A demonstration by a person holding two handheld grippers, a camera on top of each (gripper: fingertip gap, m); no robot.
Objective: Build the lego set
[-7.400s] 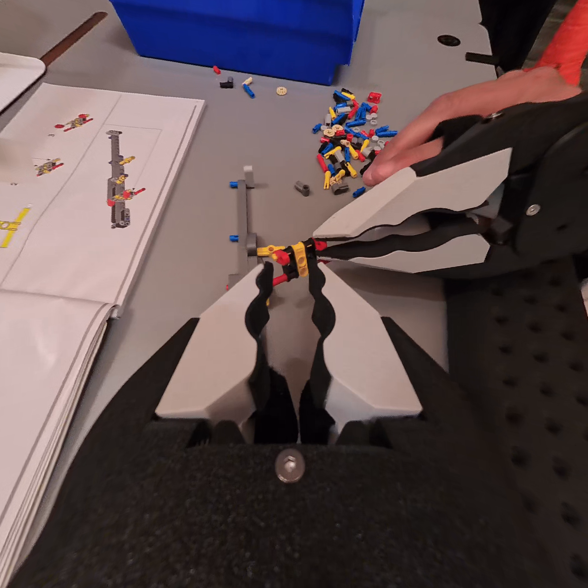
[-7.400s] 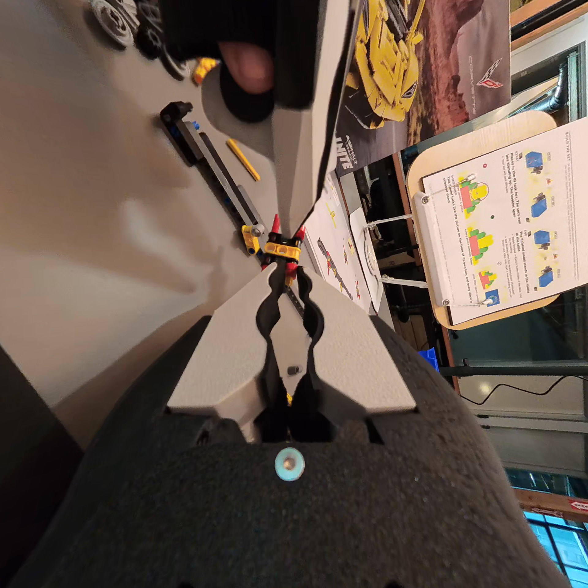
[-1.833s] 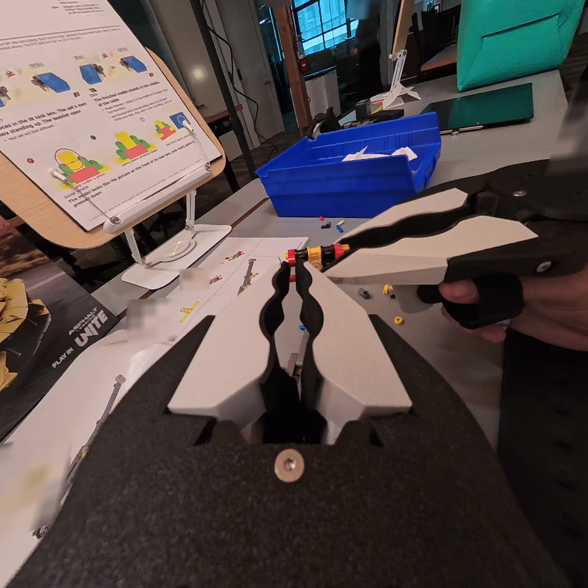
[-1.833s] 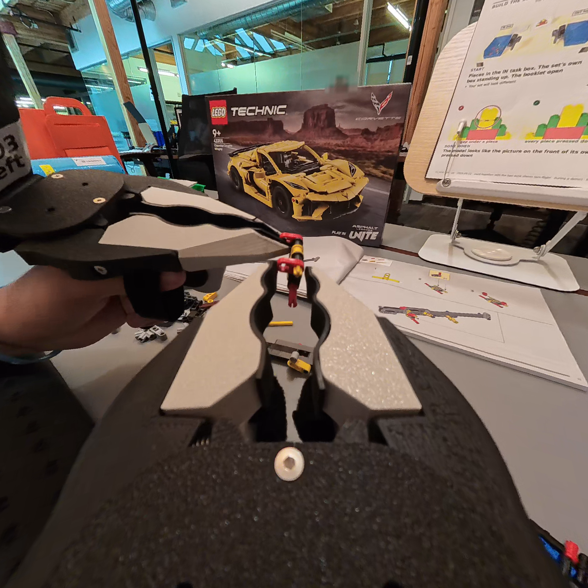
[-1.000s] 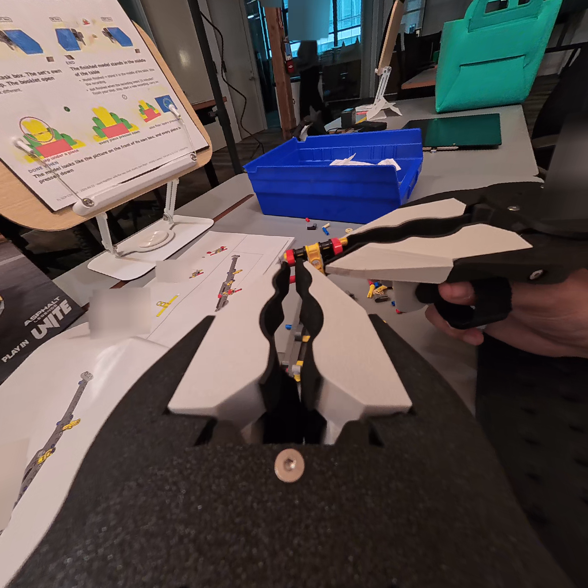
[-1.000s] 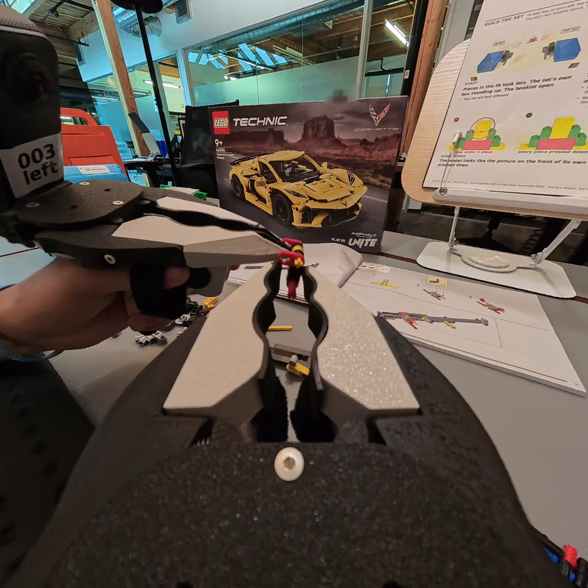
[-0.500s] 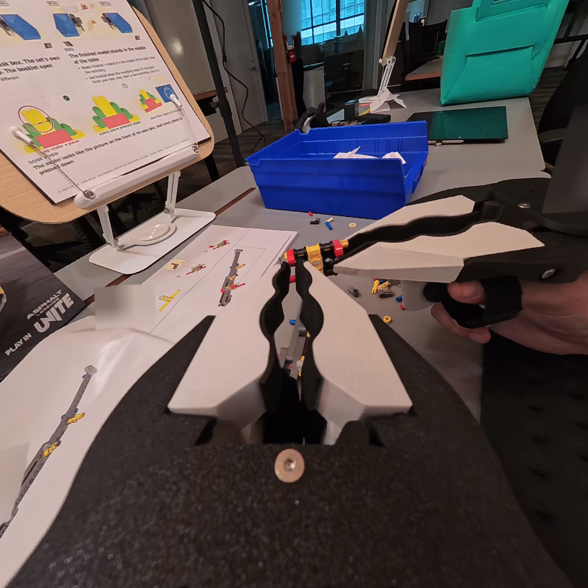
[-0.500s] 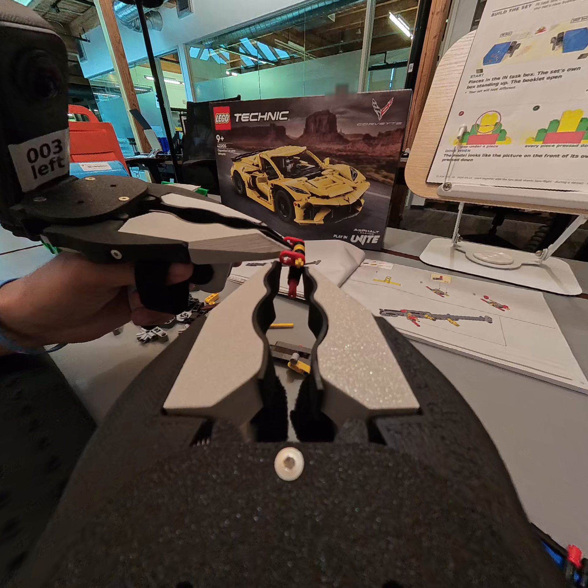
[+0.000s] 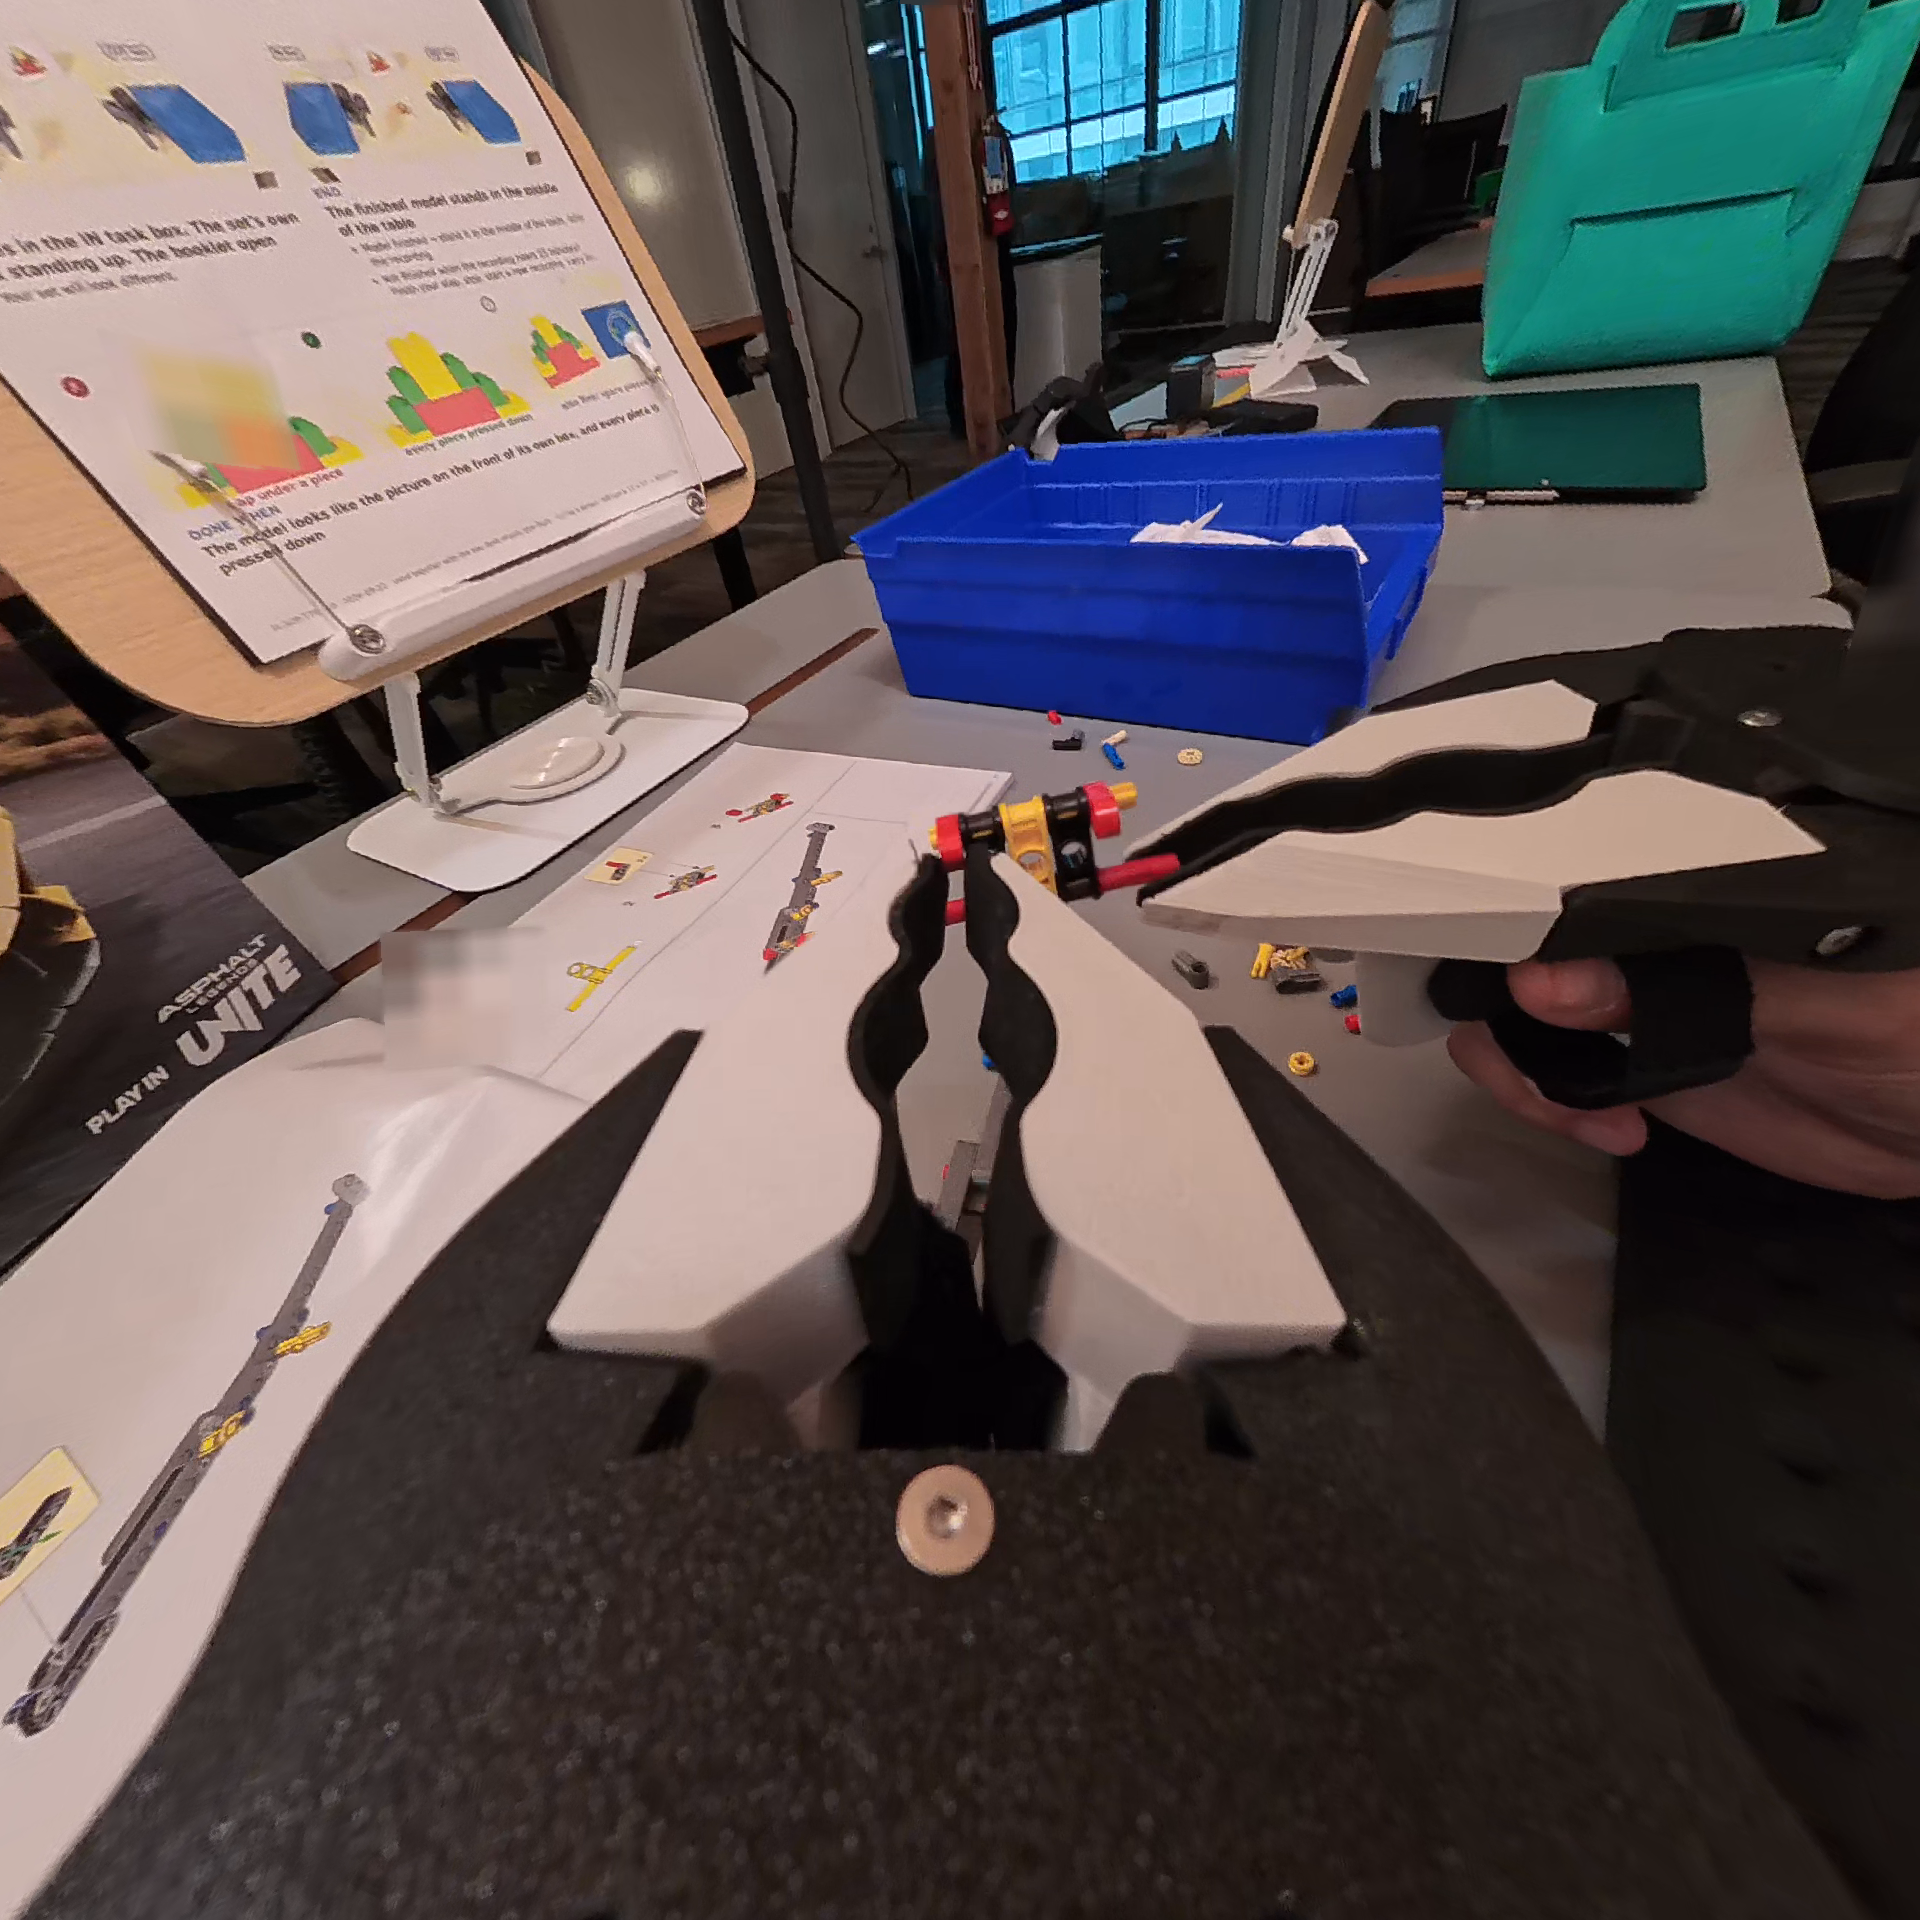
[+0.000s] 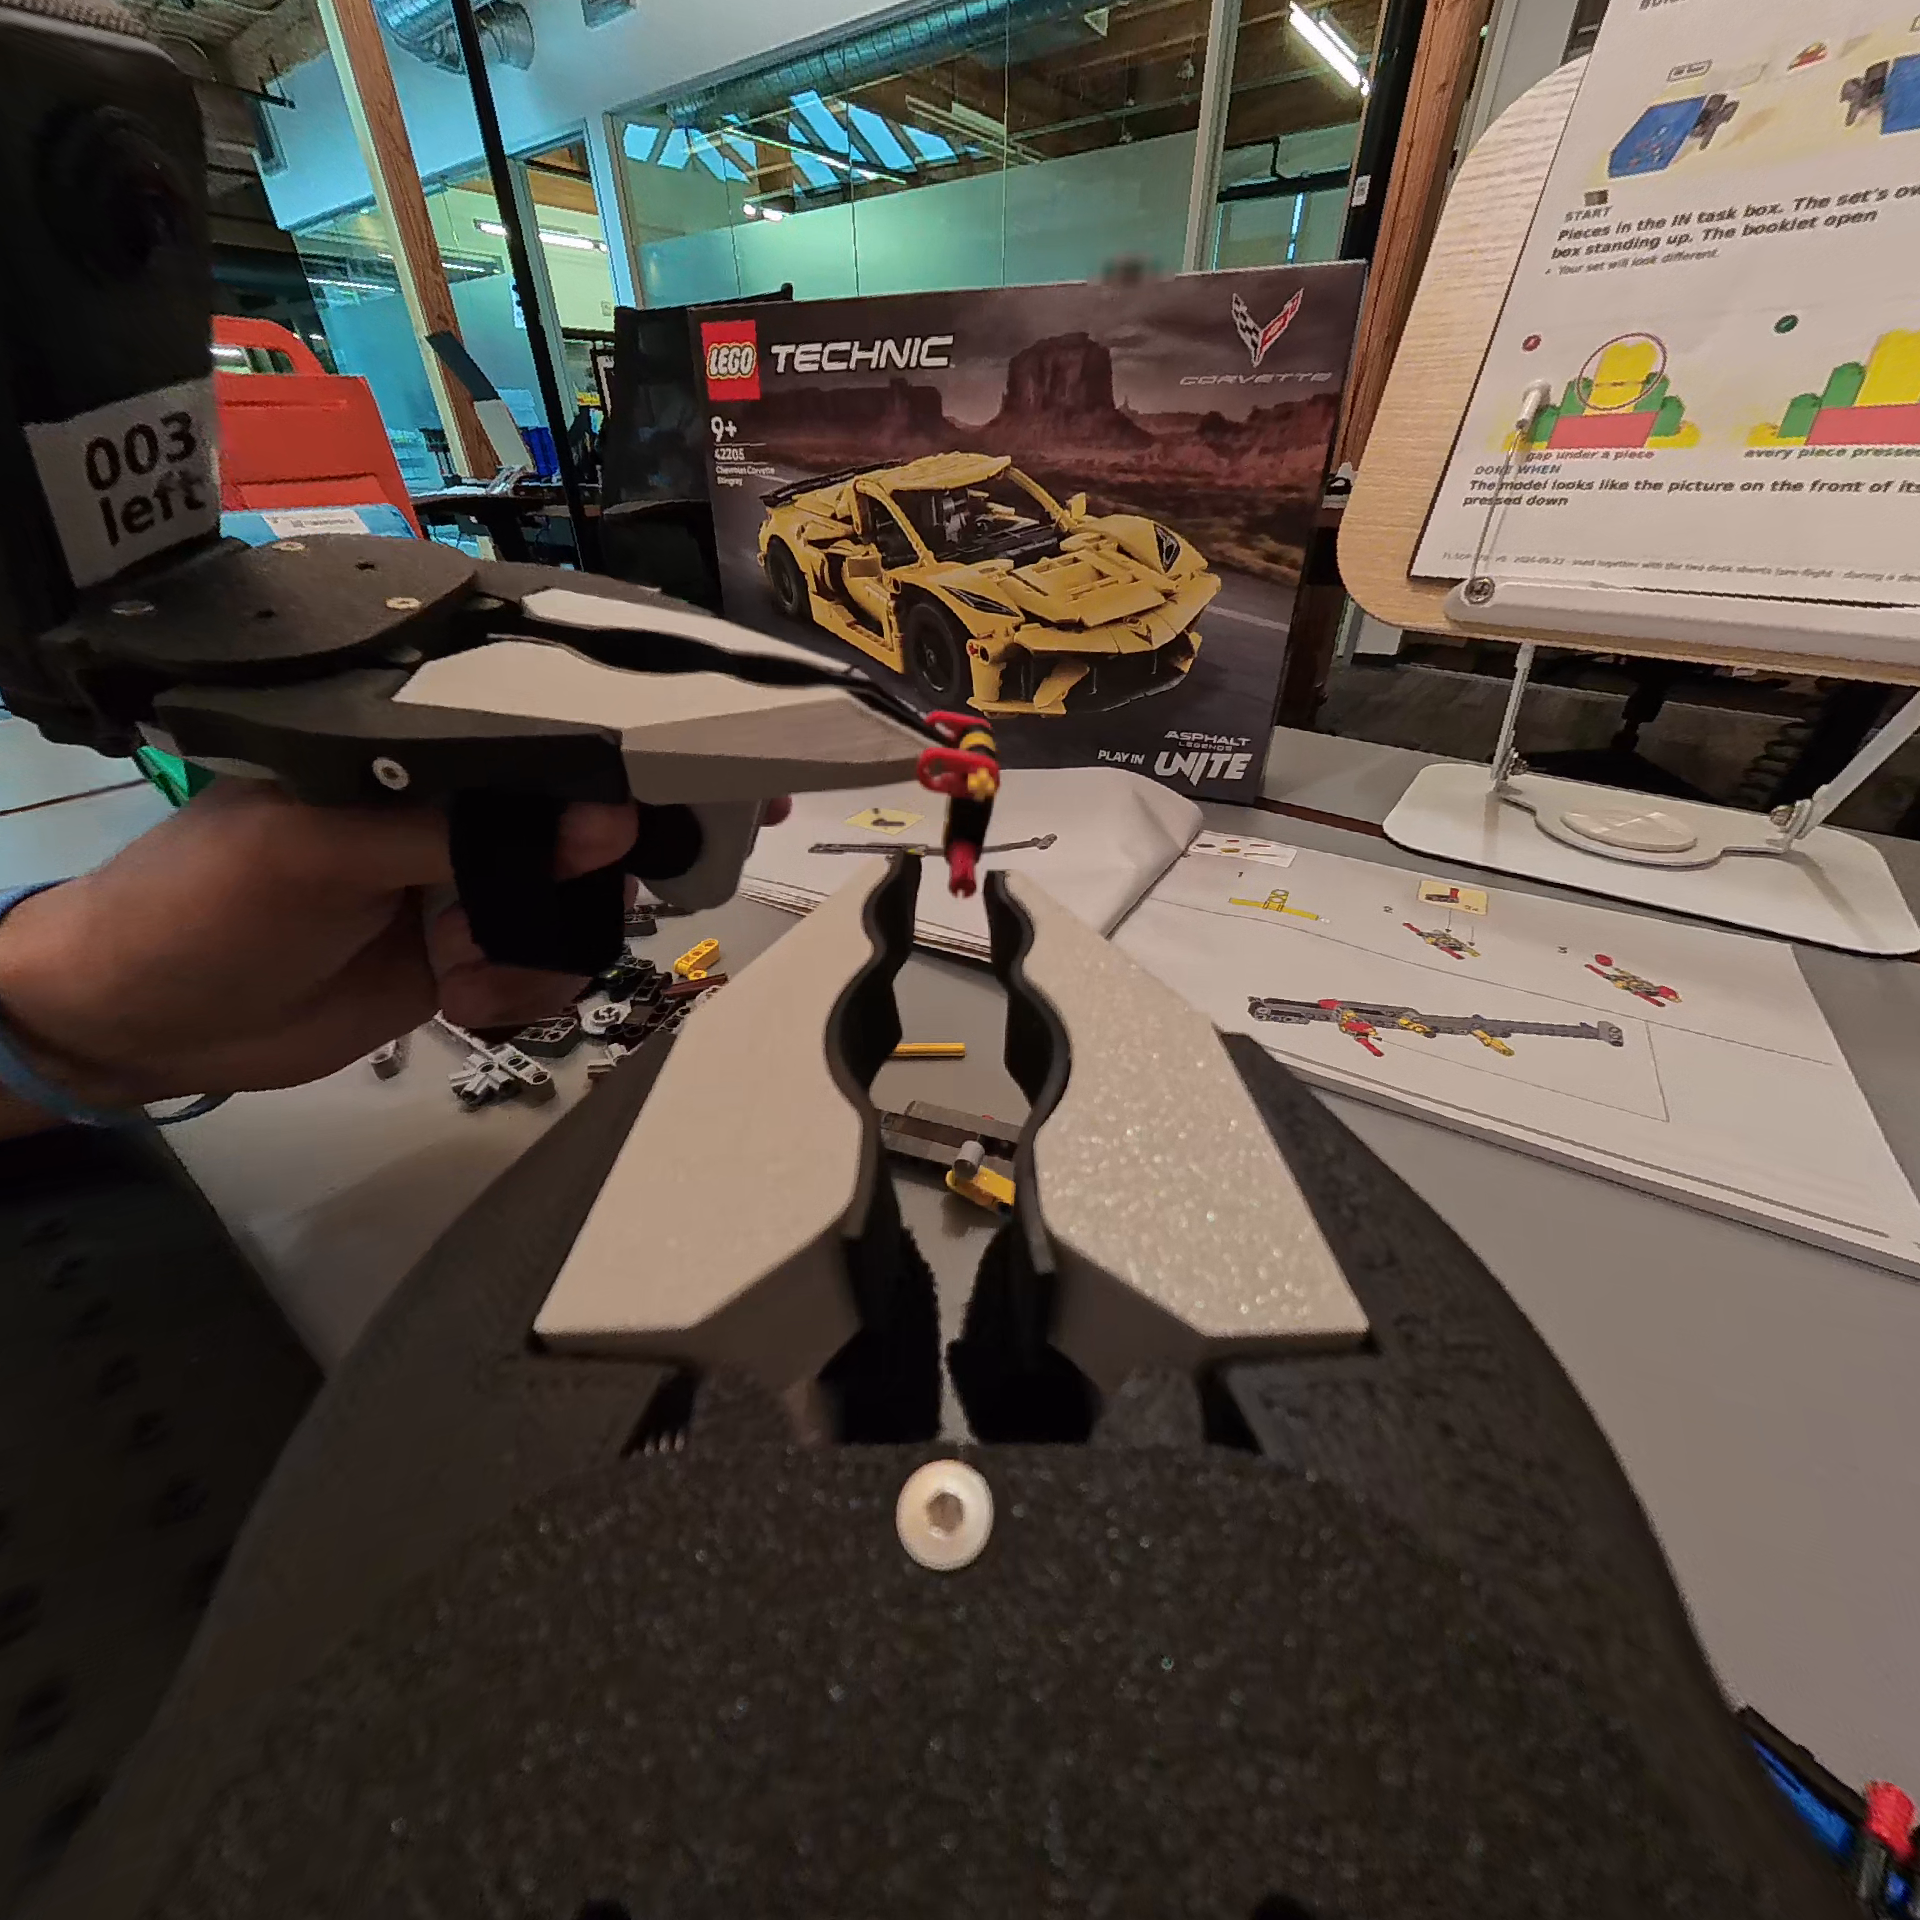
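1. The left gripper [image 9: 954, 873] pinches the small red, yellow and black lego sub-assembly [image 9: 1039, 831] in the air above the grey table [image 9: 1475, 1174].
2. The right gripper [image 10: 943, 883] stands slightly parted, its tips just below the piece's red pin, not clamping it.
3. A long grey lego beam [image 10: 951, 1132] lies on the table below.

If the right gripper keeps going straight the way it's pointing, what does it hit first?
Most likely the red pin end of the small red and yellow assembly, hanging just ahead of the right gripper; depth is uncertain.
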